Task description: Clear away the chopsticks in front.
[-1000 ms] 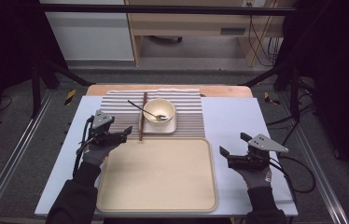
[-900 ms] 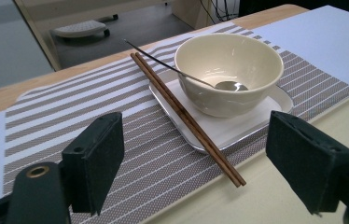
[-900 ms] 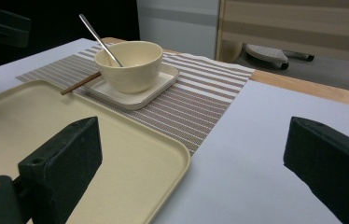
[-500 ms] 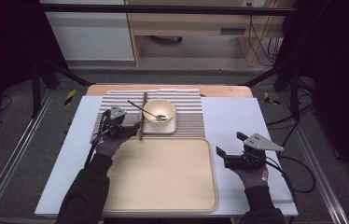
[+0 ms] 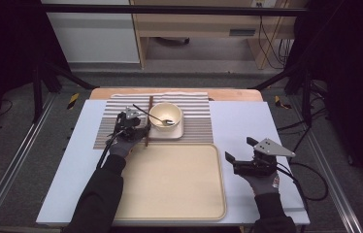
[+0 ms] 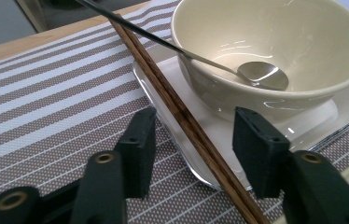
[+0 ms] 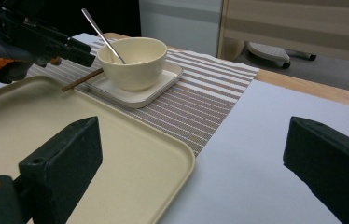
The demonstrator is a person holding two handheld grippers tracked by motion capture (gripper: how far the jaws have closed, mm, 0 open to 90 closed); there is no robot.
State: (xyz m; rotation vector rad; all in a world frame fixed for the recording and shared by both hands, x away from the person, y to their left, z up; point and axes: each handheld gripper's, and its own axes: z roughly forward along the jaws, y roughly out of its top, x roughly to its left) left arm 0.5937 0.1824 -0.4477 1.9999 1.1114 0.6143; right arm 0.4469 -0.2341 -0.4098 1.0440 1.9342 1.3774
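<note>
The left gripper (image 6: pixel 191 154) has been closing, and the brown chopsticks (image 6: pixel 182 112) lie between its jaws, not squeezed yet. The chopsticks rest on the small plate's (image 6: pixel 331 116) edge and the striped mat (image 6: pixel 46 102). A spoon (image 6: pixel 261 74) sits in the bowl (image 6: pixel 275 32). The right gripper (image 5: pixel 242 158) is wide open beside the bare tray (image 5: pixel 170 184).

Wood-grain chopsticks (image 6: pixel 182 114), glossy ceramic bowl (image 6: pixel 275 42) (shiny metal spoon (image 6: pixel 256 74) inside), woven cloth mat (image 6: pixel 46 107).
</note>
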